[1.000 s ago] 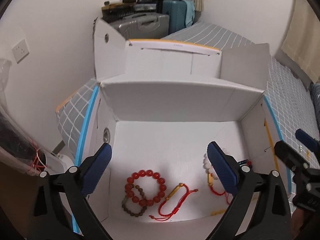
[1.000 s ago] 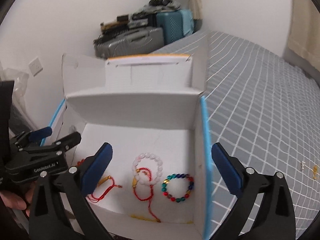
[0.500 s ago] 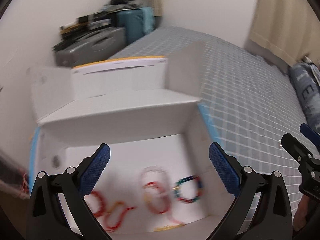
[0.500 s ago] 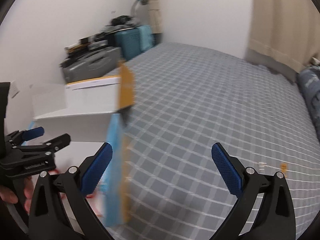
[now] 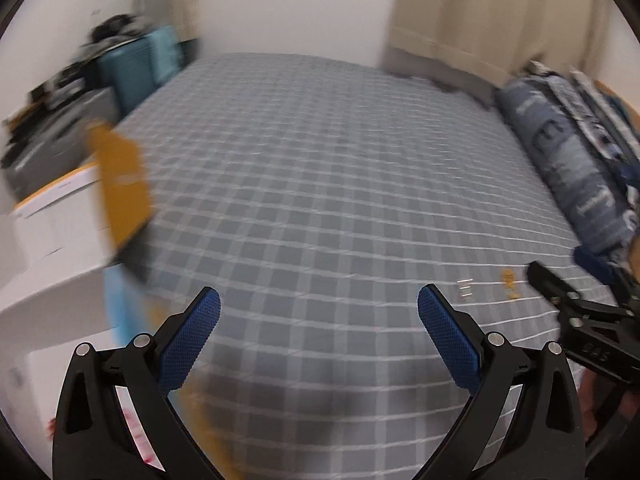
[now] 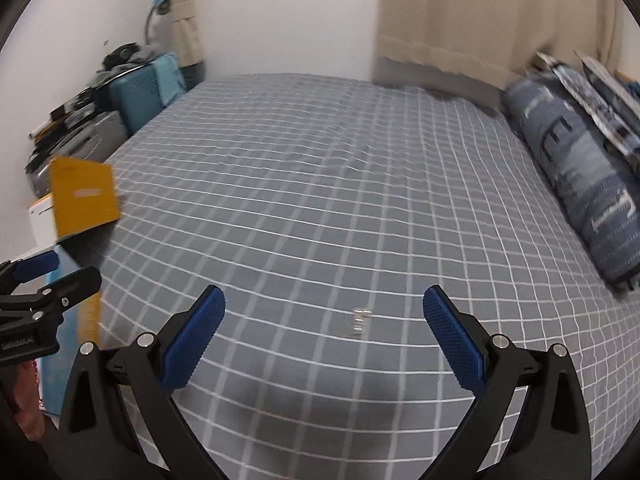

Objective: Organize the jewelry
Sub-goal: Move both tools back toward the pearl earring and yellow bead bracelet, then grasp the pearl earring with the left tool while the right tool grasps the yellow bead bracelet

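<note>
My left gripper (image 5: 319, 312) is open and empty over the grey checked bedspread (image 5: 320, 184). My right gripper (image 6: 323, 312) is open and empty too. A small silver jewelry piece (image 6: 359, 322) lies on the bedspread just ahead of the right gripper, between its fingers; it also shows in the left wrist view (image 5: 465, 289). A small gold piece (image 5: 509, 281) lies to its right. The white box (image 5: 48, 248) with bracelets sits at the far left, blurred; its orange flap (image 6: 84, 200) shows in the right wrist view.
A blue patterned pillow (image 6: 580, 184) lies along the right side of the bed. Suitcases (image 6: 140, 88) and clutter stand against the far left wall. Beige curtains (image 6: 480, 12) hang behind the bed. The right gripper's body (image 5: 588, 332) shows at the left view's right edge.
Both grippers have swung right, away from the open box of bracelets, and now face the bedspread with the loose small pieces. Both stayed open.
</note>
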Tool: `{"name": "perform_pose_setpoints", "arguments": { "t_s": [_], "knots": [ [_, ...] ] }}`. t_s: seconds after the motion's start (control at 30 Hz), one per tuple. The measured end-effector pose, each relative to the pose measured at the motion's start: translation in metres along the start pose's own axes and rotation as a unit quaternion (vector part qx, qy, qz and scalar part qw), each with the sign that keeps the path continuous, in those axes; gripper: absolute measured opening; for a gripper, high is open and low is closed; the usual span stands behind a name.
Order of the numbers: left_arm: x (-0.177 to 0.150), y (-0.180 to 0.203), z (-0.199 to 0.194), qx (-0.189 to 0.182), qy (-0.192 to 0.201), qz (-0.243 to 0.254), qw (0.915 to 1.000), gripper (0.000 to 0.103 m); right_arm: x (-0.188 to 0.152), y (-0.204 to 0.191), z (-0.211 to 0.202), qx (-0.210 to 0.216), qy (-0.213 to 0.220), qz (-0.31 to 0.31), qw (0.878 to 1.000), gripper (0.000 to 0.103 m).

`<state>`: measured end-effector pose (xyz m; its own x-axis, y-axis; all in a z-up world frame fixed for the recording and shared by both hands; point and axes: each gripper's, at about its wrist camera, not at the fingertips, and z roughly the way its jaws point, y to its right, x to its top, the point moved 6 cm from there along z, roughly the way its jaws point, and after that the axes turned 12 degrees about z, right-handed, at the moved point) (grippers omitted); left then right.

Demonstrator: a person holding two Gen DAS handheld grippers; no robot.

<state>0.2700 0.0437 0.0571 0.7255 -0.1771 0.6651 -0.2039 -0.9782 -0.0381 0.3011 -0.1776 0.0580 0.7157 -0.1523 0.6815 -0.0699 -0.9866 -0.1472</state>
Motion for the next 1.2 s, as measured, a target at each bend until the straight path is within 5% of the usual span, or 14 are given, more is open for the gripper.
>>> {"name": "perform_pose_setpoints", "arguments": {
  "t_s": [0.27,0.63,1.07,1.2],
  "knots": [
    [0.011,0.084,0.085,-0.04,-0.03,0.045,0.9978,0.097,-0.001,0.085,0.055,-0.033,-0.03,0.023,0.999,0.095],
    [0.006,0.158,0.18,-0.032,-0.063,0.09,0.9935,0.097,-0.022,0.163,0.122,-0.052,-0.062,0.06,0.995,0.09],
    [-0.009,0.174,0.223,-0.028,-0.073,0.104,0.9915,0.096,-0.047,0.178,0.168,-0.056,-0.109,0.071,0.99,0.07],
    [-0.009,0.179,0.224,-0.029,-0.067,0.114,0.9908,0.085,-0.052,0.175,0.173,-0.062,-0.106,0.064,0.99,0.062]
  ]
}}
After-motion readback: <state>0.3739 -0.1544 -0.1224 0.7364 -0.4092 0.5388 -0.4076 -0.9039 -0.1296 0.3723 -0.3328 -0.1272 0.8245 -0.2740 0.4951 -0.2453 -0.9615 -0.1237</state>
